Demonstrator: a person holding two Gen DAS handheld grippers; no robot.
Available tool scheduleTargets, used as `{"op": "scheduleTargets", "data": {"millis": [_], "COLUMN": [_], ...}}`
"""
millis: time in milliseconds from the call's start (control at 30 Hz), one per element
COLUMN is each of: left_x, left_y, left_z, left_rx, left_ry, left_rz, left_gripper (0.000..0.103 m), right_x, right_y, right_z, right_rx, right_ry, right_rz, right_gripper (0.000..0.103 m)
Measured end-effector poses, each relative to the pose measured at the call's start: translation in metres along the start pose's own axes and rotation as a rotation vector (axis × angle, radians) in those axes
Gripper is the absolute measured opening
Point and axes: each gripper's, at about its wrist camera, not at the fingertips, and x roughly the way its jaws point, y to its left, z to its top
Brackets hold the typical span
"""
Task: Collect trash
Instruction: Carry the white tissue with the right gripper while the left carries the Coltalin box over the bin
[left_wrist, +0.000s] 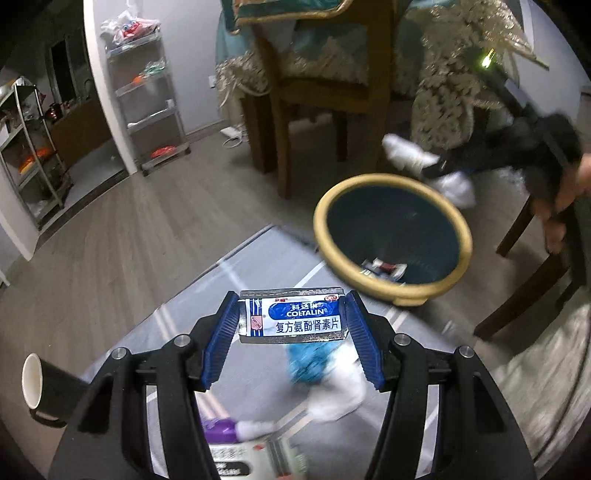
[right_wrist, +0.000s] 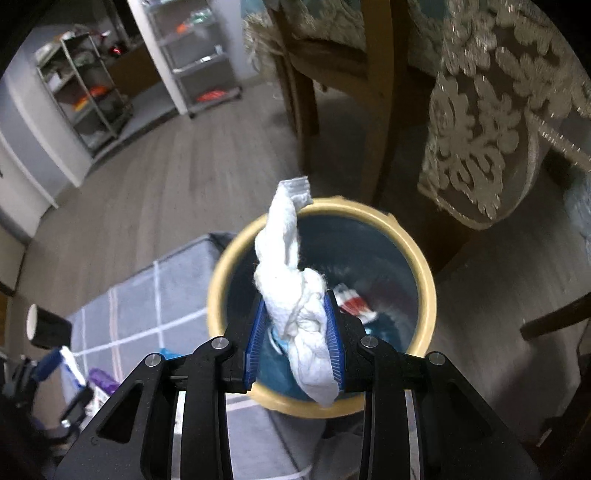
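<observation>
Yellow-rimmed bin (right_wrist: 421, 258) sits on the floor below both tongs. Right tongs (right_wrist: 295, 339) pinch a soft, feather-light tissue wad (right_wrist: 295, 295) at its bunched middle, directly over the opening. Left tongs (left_wrist: 291, 321) clamp a thin, slick foil tablet packet (left_wrist: 295, 317) by its short edges, short of the rim; it looks likely to buckle.

Medicine sachet (left_wrist: 293, 316): glossy foil. Tissue wad (right_wrist: 299, 295): soft, matt, crumpled paper. Bin (right_wrist: 424, 273): smooth plastic rim. Floor (left_wrist: 129, 229): matt wood-grain.
</observation>
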Motion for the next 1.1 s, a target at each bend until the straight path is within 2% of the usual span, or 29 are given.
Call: {"op": "scheduleTargets", "data": {"millis": [300,500,667,933,1100], "left_x": [0.034,0.066,0.091,0.126,0.141], "left_y": [-0.037,-0.059,-0.071,-0.083,-0.095], "left_z": [0.039,0.049,0.061,0.073,0.075], "left_rx": [-0.026,0.045,0.066,0.081,0.133], "left_ry": [0.012,0.042,0.061,0.113,0.132], "left_rz": [-0.049,-0.045,-0.08,-0.099,-0.09], "left_gripper": [0.058,0.058,0.058,0.058,0.059], "right_x": [0.018,0.027,0.033,0.033,0.034], "right_y": [-0.025,-0.037,-0.045,-0.05,-0.055], "right_z": [-0.004,-0.005,-0.006,-0.002,-0.002], "right_rx": [0.047,0.063,0.078,0.15,0.203], "right_ry": [0.055,0.084,0.108,0.092,0.095], "right_rz": [-0.007,-0.02,-0.031,0.001,0.05], "right_gripper": [0.033,0.033,0.033,0.033,0.033]}}
